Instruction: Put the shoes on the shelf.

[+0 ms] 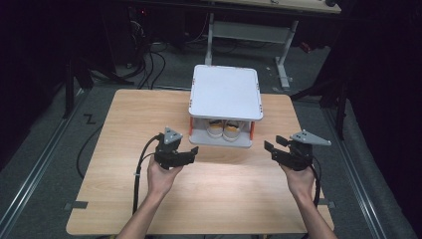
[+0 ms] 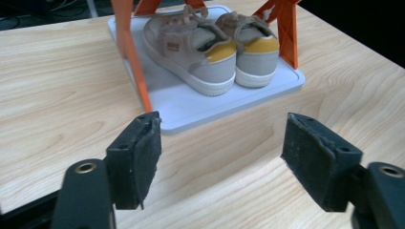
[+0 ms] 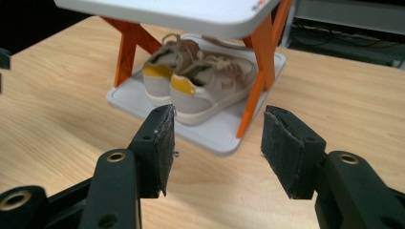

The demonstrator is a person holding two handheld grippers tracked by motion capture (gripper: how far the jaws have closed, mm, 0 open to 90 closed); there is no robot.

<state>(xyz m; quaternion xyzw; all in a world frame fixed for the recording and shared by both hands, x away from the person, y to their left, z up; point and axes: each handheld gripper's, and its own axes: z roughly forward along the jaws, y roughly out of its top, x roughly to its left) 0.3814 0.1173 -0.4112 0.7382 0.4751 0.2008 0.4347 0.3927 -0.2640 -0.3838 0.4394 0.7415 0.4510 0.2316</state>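
Facing the rack from the near side of the table point(image 1: 124, 199), both grippers stood short of the pair of shoes point(image 1: 223, 130) and apart from it. The shoes sat side by side on the lower shelf point(image 1: 209, 142) of a small two-tier rack, beneath its white top shelf point(image 1: 226, 92), with orange posts point(image 2: 136, 71) at the corners. Their yellow-trimmed heels pointed toward the person, so each shoe's long axis ran away from the grippers, front to back of the rack.

The left gripper point(image 1: 193, 151) was held to the left of the rack's front edge, jaws wide apart and empty. In the left gripper view, the shoes point(image 2: 212, 47) lay ahead and slightly to the right of its line, with a near orange post standing between the left jaw and the nearer shoe.

The right gripper point(image 1: 273, 144) was held to the right of the rack, jaws likewise wide and empty. In the right gripper view, the shoes point(image 3: 198, 81) lay ahead and slightly left, seen between two orange posts point(image 3: 255, 95).

Neither gripper touched shoe or rack. Judged from the high view, both stood about equally near, each to the shoe on its own side. Any reach would likely have to enter heel-first through the open front, between the posts and under the top shelf.
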